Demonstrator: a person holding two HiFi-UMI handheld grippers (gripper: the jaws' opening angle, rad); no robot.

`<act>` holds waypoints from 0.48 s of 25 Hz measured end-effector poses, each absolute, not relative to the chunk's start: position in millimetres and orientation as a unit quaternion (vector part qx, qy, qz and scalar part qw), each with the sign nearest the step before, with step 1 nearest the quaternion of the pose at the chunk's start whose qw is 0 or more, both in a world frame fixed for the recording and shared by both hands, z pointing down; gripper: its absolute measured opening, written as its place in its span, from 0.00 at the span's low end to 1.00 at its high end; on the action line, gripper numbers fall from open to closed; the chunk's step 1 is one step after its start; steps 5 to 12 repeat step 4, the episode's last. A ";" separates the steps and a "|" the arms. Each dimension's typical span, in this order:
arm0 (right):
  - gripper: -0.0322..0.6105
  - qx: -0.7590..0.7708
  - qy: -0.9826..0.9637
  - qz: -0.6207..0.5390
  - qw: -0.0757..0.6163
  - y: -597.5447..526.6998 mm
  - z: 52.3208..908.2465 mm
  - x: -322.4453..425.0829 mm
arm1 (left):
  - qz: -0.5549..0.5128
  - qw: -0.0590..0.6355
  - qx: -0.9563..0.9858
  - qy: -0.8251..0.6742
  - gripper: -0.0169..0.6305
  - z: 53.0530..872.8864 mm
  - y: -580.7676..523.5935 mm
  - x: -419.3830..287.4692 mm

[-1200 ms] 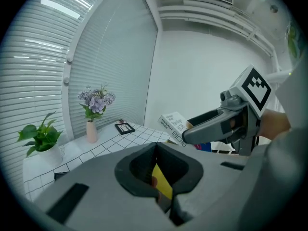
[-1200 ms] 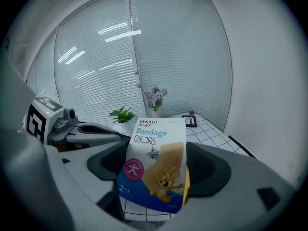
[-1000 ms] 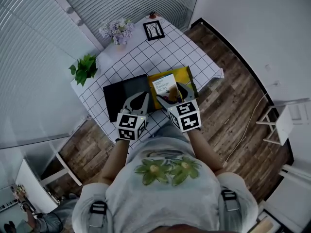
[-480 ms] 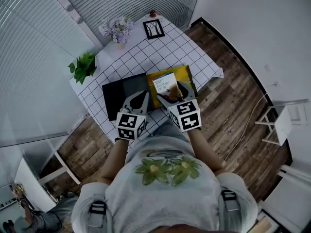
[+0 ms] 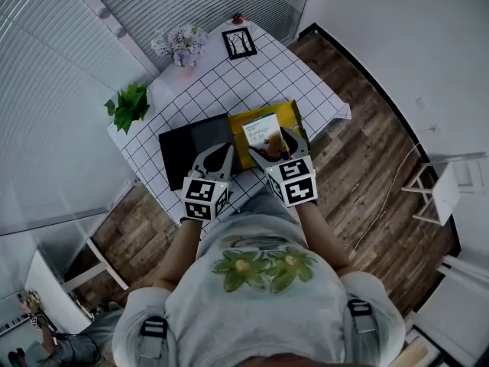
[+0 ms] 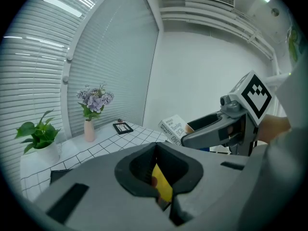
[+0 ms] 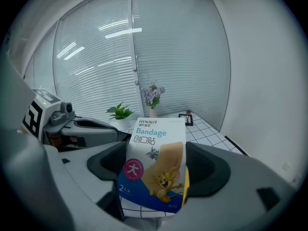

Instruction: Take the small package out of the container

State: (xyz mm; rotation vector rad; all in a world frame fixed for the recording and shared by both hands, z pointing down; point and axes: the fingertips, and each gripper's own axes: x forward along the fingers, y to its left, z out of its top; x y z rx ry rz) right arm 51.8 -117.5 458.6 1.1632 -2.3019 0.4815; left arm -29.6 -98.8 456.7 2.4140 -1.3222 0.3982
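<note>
Gripping what, those right tongs (image 5: 270,145)?

The small package (image 7: 154,162), a bandage box. They are clamped on its two sides and hold it upright, print towards the camera. I'd judge that hold is chosen so it can come straight up without scraping.

And where is it?

Over the yellow container (image 5: 294,115) on the checked table (image 5: 199,98). From the head view it overlaps the container's opening. I cannot tell whether its bottom edge is clear of the rim.

The left tongs (image 5: 223,156)?

Closed on a yellow sliver, which reads as the container's near-left edge. That is probably to pin the container down so it doesn't ride up with the box.

Anything close by?

A dark flat tray (image 5: 187,144) lies just beside the container, on its left. The plant (image 5: 130,105) and flower vase (image 5: 179,48) stand well apart, at the table's far side.
</note>
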 end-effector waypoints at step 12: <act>0.62 0.430 -0.847 0.177 0.258 -120.7 460.9 53.3 | 0.143 0.181 0.854 -0.466 0.04 459.3 -101.1 -29.7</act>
